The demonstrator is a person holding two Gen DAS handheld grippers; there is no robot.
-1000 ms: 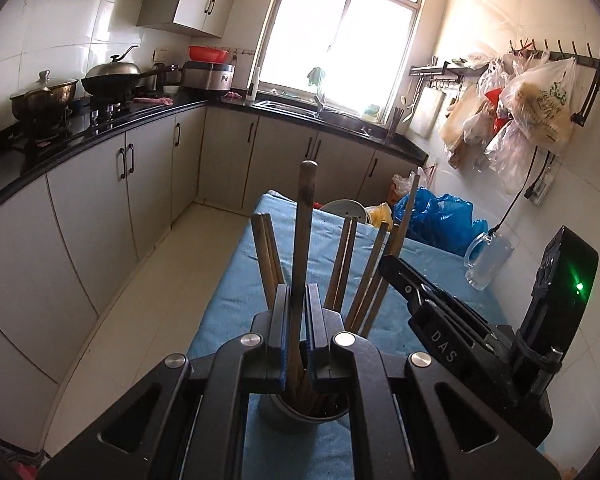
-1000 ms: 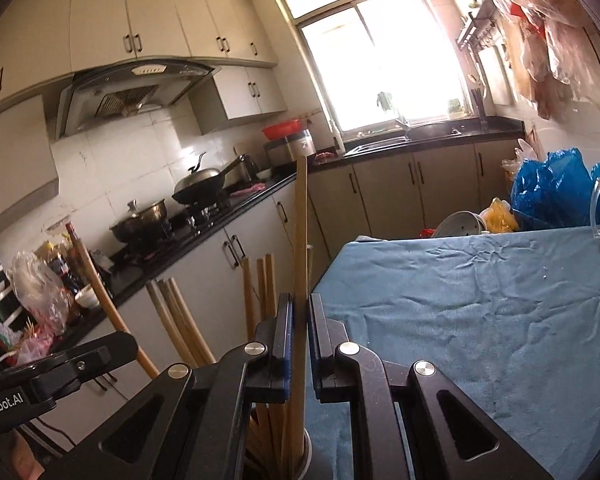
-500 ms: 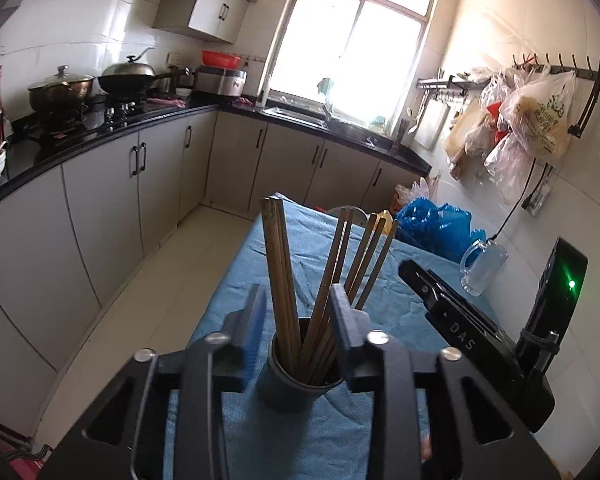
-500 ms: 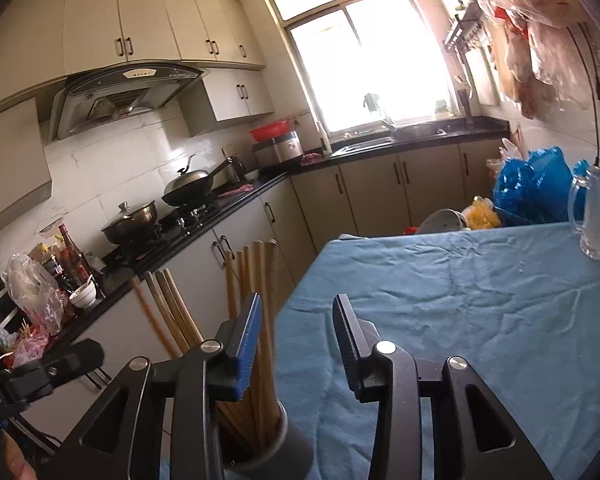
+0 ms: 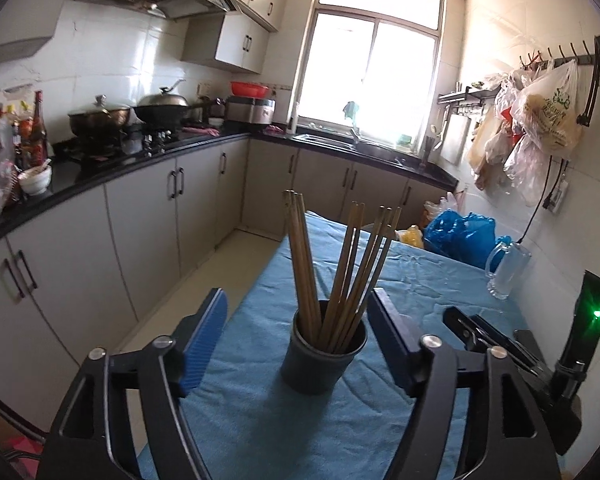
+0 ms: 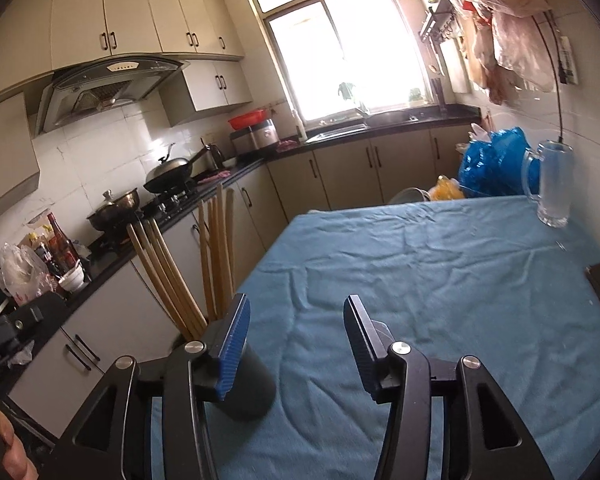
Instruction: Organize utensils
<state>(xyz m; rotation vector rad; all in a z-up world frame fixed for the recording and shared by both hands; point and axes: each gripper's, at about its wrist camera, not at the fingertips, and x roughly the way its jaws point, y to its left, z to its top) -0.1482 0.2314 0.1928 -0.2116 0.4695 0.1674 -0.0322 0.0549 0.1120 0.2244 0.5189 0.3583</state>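
A dark grey cup (image 5: 320, 354) stands on the blue cloth and holds several wooden chopsticks (image 5: 340, 268) that lean apart. My left gripper (image 5: 298, 340) is open and empty, with its blue pads on either side of the cup, a little in front of it. In the right wrist view the same cup (image 6: 246, 384) with its chopsticks (image 6: 204, 264) sits at the lower left, partly behind the left finger. My right gripper (image 6: 294, 344) is open and empty above the cloth, to the right of the cup. The right gripper's black body (image 5: 512, 360) shows in the left wrist view.
The table under the blue cloth (image 6: 440, 280) carries a clear glass mug (image 6: 552, 188) at its far right. Blue plastic bags (image 6: 496, 164) lie beyond the far edge. Kitchen cabinets and a black counter (image 5: 140, 160) with pots run along the left. Bags hang on the right wall.
Both grippers held a chopstick upright in the cup one second ago. Both have since opened, let go and drawn back from the cup.
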